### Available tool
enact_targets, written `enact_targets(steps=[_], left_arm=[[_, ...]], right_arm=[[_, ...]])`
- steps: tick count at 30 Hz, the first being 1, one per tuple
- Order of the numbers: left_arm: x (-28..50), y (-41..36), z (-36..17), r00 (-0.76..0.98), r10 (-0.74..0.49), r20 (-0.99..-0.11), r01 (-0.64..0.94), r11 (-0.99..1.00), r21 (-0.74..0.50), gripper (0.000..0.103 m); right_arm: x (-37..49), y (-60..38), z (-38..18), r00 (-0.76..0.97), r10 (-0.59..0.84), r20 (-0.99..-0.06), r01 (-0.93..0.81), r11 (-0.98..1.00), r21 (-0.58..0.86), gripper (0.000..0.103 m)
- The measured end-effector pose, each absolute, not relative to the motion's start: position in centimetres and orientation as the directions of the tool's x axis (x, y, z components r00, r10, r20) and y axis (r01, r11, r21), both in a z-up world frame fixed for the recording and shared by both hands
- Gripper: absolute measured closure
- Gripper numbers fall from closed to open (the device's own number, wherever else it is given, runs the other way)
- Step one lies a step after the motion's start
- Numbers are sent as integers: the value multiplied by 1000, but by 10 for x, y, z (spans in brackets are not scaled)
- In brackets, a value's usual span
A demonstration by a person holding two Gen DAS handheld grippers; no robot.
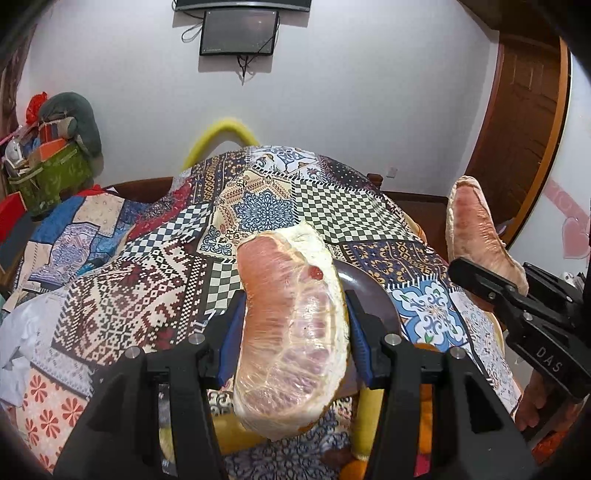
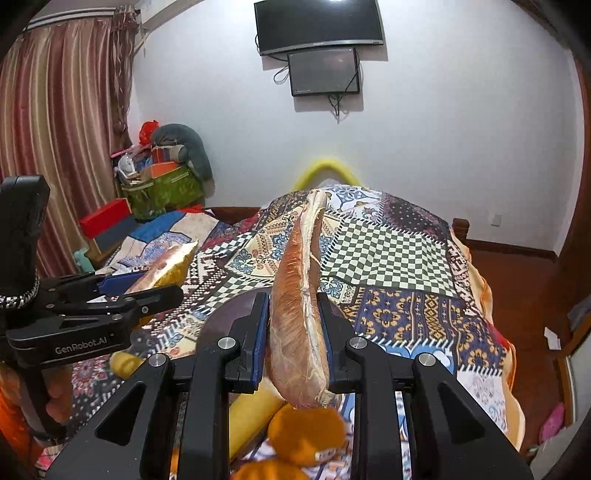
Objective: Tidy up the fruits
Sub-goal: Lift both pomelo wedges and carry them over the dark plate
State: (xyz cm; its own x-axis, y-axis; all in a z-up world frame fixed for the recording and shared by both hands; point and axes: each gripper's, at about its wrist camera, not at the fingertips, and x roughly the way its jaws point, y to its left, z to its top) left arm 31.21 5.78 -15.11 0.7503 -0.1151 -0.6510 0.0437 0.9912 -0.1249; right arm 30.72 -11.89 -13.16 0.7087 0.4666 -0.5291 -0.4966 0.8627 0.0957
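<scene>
Both grippers' fingers (image 1: 360, 343) clamp pomelo segments (image 1: 291, 332).

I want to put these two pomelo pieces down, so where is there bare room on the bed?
Free: the checkered quilt beyond the dark plate, whose visible rim looks bare. Crowded: the near edge, where oranges and a banana sit under both grippers.

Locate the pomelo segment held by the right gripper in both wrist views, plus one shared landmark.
Left wrist: the thin pomelo segment is at the right edge, upright, clamped in the right gripper.
Right wrist: centre, same segment edge-on, standing tall above that gripper.
Shared landmark: the small wall screen under the TV, top centre in both.
</scene>
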Motion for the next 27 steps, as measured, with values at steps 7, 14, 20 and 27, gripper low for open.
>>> enact_targets(steps=[7,14,20,27], left_arm=[[347,57,-168,719,-95,-689,36,994,-99,52],[374,55,-188,676,-84,-732,36,996,-80,52],[394,54,-208,632,-63,-772,35,998,-52,52],[407,50,-229,581,-52,-812,45,998,-32,52]], right_arm=[[338,-110,-154,680,436,-590,-497,865,66,81],[366,-107,-179,616,417,-669,-502,861,75,81],[383,-98,-192,544,412,-731,-523,848,88,81],[397,-93,-202,480,430,-764,-552,826,118,81]])
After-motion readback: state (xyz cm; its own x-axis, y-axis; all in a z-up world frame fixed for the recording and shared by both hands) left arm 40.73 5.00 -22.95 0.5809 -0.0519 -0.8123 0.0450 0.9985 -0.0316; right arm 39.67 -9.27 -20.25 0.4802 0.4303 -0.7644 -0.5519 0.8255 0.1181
